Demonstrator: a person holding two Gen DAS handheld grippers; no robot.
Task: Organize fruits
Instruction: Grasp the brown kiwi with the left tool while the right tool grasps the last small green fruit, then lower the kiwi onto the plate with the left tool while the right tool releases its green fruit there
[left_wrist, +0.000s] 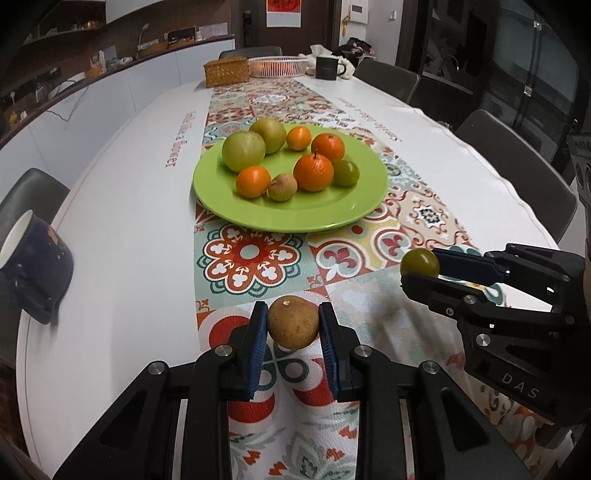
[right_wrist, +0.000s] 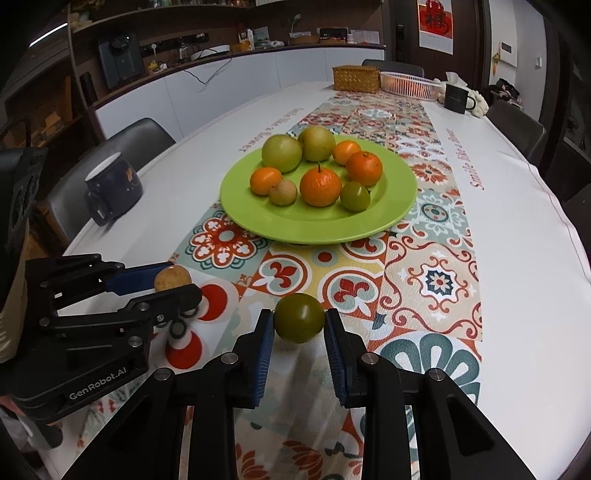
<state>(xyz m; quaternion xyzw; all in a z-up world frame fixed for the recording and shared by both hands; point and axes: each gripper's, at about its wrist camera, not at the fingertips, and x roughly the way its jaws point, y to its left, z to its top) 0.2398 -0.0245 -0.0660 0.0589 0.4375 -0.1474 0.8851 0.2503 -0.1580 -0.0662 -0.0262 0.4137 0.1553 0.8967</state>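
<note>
**Fruit held over counter, plate ahead**

Fruit sits clamped in both tools: left tool (left_wrist: 293, 325) grips a brown fruit (left_wrist: 293, 322), right tool (right_wrist: 299, 325) a green one (right_wrist: 300, 317). Best carry both level to the plate (left_wrist: 343, 214), lowering into bare spots before releasing.

My left gripper (left_wrist: 293, 325) is matte black plastic, angular, with open triangular cut-outs in its linkage arms and round silver pivot screws at the joints. Its two fingers (left_wrist: 257, 347) carry ribbed blue pads on their inner faces. My right gripper (right_wrist: 299, 323) is built the same way: black arms, silver screws, blue ribbed pads. Seen from the left gripper, the right one's housing bears white letters "DAS". Seen from the right gripper, the left one's body reads "GenRobot.AI" in white, with small dark screws beside that marking.
</note>
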